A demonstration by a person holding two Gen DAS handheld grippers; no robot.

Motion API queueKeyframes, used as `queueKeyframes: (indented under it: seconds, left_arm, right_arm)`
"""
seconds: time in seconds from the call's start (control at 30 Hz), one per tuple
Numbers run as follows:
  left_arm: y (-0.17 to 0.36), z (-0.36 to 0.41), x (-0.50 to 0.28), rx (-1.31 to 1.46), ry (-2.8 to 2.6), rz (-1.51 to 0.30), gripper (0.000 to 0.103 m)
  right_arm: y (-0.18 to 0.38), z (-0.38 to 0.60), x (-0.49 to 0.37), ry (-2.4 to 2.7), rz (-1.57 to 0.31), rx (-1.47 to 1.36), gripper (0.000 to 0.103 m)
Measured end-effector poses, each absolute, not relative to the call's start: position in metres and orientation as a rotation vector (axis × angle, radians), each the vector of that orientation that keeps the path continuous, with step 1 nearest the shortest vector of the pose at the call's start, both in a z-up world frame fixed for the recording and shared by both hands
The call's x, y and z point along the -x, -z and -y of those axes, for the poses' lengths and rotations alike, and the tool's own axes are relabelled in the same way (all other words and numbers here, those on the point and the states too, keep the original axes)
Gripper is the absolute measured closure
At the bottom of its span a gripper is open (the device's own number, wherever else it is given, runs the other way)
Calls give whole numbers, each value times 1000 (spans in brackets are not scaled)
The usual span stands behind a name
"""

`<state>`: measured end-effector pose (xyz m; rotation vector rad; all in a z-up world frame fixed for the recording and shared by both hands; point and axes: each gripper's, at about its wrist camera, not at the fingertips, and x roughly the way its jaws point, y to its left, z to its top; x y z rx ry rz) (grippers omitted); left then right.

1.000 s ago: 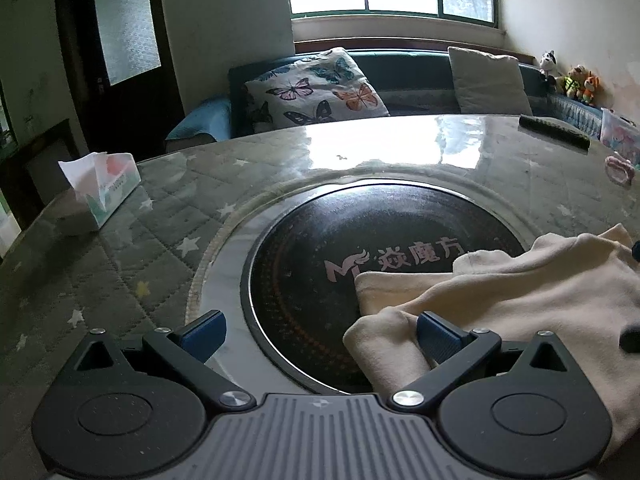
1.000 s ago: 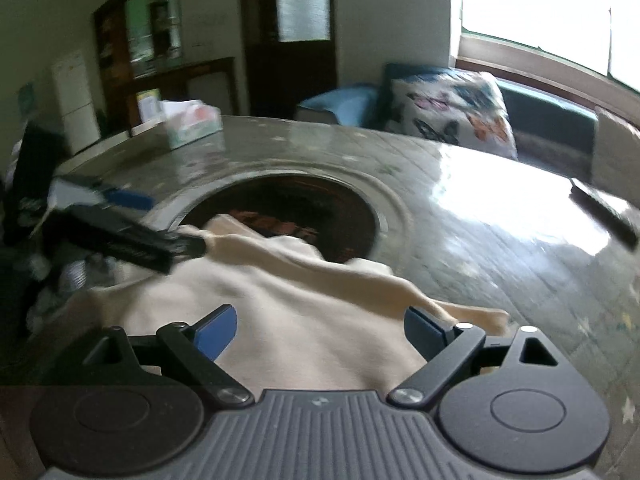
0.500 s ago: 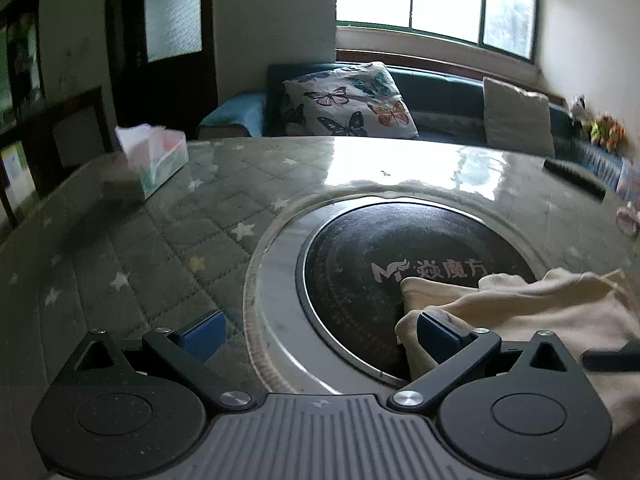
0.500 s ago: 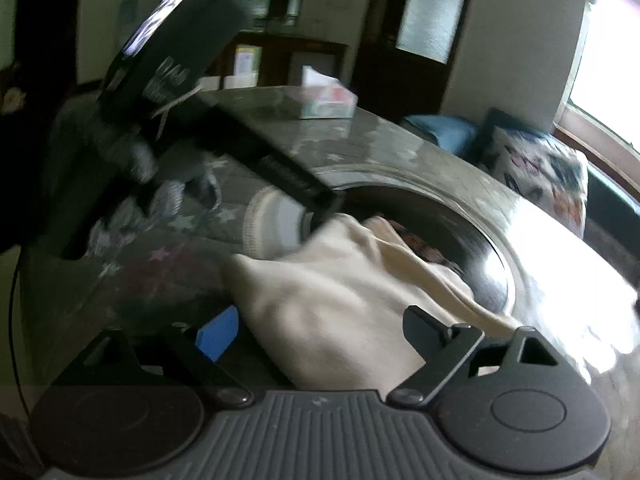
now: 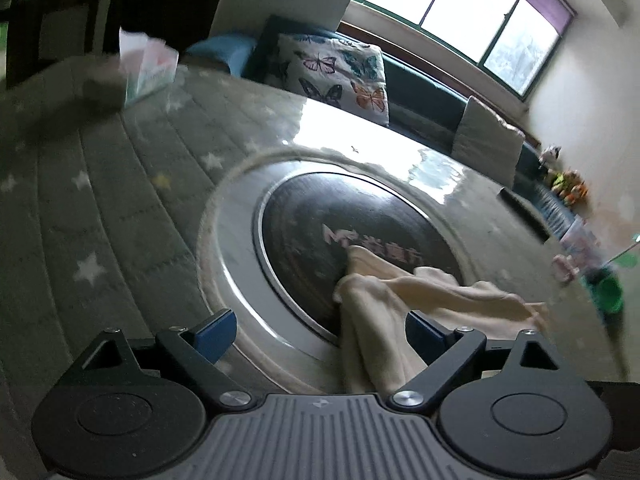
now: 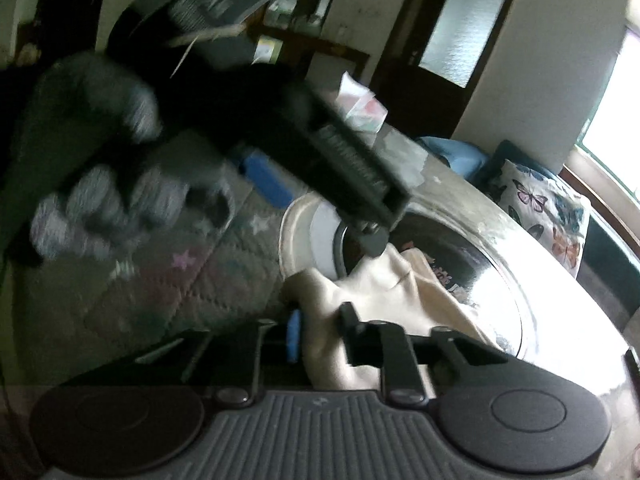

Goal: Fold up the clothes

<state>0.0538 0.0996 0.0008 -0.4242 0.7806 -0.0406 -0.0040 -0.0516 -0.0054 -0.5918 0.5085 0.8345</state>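
A cream garment (image 5: 400, 300) lies bunched on the round table, partly over the dark glass disc (image 5: 320, 224) at its centre. My left gripper (image 5: 320, 332) is open, with a fold of the garment lying between its blue pads. In the right wrist view my right gripper (image 6: 320, 328) has its jaws close together, shut on the garment (image 6: 380, 292). The left gripper and the gloved hand (image 6: 100, 184) holding it show blurred at upper left of that view, its tip at the cloth.
A tissue box (image 5: 148, 66) stands at the table's far left. A dark remote (image 5: 524, 210), a green cup (image 5: 608, 292) and small items lie at the far right. A sofa with a butterfly cushion (image 5: 340, 70) is behind the quilted tabletop (image 5: 100, 208).
The right gripper's jaws have closed on the garment. Both grippers have swung and tilted. The cloth is now more bunched and pulled up at one edge.
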Motion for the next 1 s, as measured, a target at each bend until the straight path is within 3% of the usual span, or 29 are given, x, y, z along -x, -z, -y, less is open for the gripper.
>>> queueKeyframes:
  seconds: [0.27,0.4,0.5,0.53,0.57,0.8,1.0]
  left_arm:
    - [4,-86,-55,623,112,-856,10]
    - [13,-86,-61,722,130,-890,31]
    - [18,-87,-64,768,148,-909,58]
    - [20,-88,-65,779,148,-915,72]
    - [23,-88,-65,779,142,-920,78]
    - [29,-94,-63,787,148,-914,83]
    - [30,-94,-62,773,148,-908,83]
  right_arm:
    - [-20,82,2,-826,-501,443,90]
    - [-23,90,8,-840,-494,429,91]
    - [-23,93,11,-855,-495,426,91]
    - [-23,93,11,-862,-502,423,91]
    - [-23,94,11,-869,-509,420,90]
    - [-24,125,2,-829,-549,334,77]
    - [-10,178,-42,-598,-613,271,77]
